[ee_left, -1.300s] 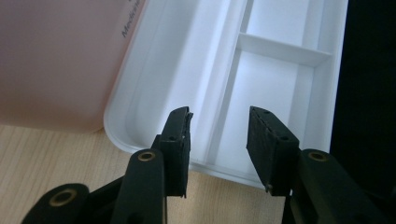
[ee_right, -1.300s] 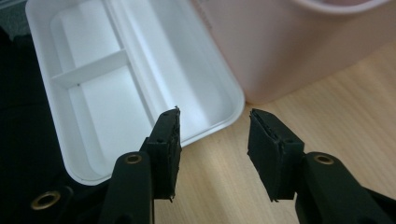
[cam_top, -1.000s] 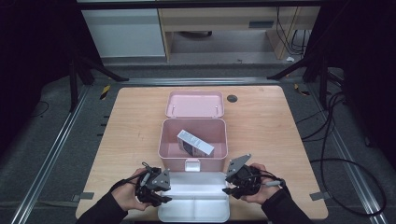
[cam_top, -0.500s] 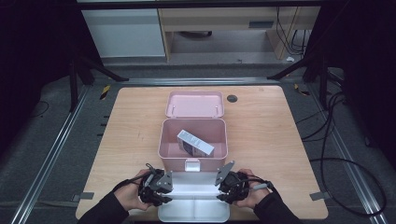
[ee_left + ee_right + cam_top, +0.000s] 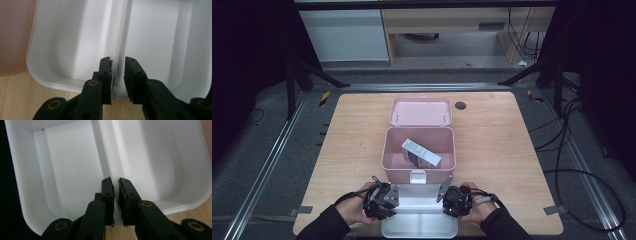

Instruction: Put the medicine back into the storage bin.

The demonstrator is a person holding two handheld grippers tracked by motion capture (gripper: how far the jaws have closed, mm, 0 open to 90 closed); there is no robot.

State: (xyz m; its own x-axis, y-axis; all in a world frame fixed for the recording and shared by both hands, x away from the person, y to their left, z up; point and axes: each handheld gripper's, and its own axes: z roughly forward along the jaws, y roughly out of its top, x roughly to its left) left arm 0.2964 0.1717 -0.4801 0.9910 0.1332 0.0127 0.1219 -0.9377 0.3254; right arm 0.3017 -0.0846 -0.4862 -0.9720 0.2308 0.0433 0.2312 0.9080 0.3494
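While two tools (image 5: 389, 196) (image 5: 445, 190) pinch one white tray's (image 5: 419, 227) divider, one pink box (image 5: 418, 161) holds one carton (image 5: 421, 152).

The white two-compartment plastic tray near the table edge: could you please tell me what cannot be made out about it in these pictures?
- High view: the white two-compartment plastic tray's near edge is cut off by the picture's bottom edge.
- Left gripper view: the left gripper straddles the tray's divider wall; contact cannot be told.
- Right gripper view: the right gripper likewise; its jaws hide the wall's end.
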